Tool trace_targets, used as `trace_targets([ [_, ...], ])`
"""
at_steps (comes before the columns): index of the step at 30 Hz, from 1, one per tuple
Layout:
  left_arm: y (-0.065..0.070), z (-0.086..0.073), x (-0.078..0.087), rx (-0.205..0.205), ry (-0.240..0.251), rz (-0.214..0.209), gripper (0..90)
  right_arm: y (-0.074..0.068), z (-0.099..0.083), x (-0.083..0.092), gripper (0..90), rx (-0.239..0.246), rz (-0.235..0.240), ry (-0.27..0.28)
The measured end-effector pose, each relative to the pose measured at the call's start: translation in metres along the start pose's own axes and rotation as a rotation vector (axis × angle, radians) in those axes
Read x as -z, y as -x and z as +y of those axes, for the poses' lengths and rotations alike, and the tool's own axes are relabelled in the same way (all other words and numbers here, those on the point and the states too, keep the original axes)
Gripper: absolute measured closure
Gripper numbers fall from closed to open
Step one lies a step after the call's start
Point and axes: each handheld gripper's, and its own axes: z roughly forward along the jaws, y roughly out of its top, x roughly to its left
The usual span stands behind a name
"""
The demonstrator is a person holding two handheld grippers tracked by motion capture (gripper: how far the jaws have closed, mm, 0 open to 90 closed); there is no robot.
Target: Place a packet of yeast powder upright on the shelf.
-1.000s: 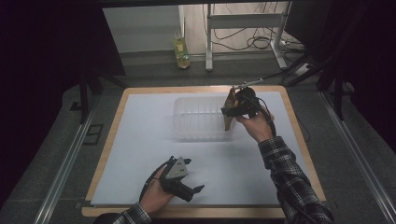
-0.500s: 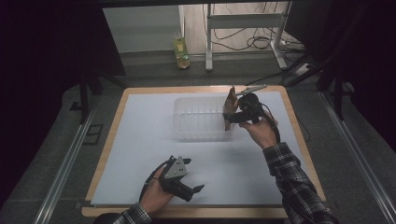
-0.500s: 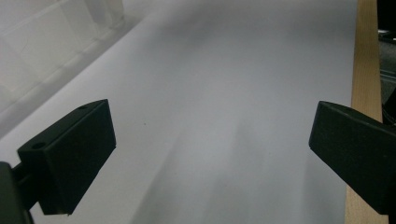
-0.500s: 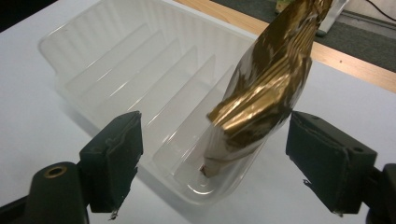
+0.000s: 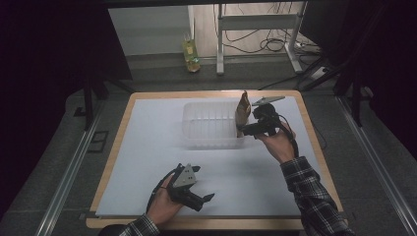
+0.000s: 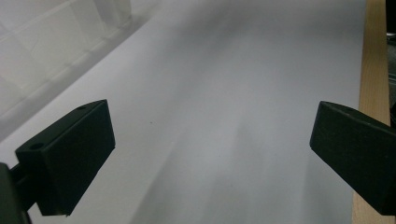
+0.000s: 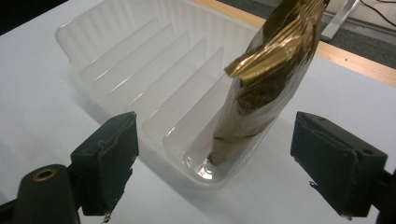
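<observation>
A gold foil packet (image 5: 242, 110) stands tilted in the end slot of a clear slotted plastic tray (image 5: 196, 110), at the tray's right end. In the right gripper view the packet (image 7: 261, 79) leans in the nearest slot of the tray (image 7: 116, 42). My right gripper (image 5: 248, 129) hovers just right of the packet; it (image 7: 215, 158) is open, its jaws wide on either side of the packet and not touching it. My left gripper (image 5: 204, 184) lies near the table's front edge, open (image 6: 210, 140) over bare white sheet with nothing between its jaws.
A white sheet (image 5: 147, 162) covers the wooden table (image 5: 314, 162). A corner of the tray (image 6: 46, 46) shows far off in the left gripper view. A yellow bottle (image 5: 191, 51) stands on the floor beyond the table, near a metal frame (image 5: 255, 22) and cables.
The right gripper has drawn back slightly from the packet, which stays upright at the tray's right end. The left gripper has not moved.
</observation>
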Motion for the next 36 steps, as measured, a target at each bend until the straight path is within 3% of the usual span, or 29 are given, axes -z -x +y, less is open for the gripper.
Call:
trace_targets([
  [17,0.000,0.000,-0.001,-0.006,-0.008,0.002,0.0,-0.011,-0.017,0.010,9.7,0.048,0.017,0.009],
  [36,0.001,-0.001,-0.003,-0.009,-0.011,-0.002,0.0,-0.033,-0.043,0.022,3.1,0.157,0.040,-0.009],
])
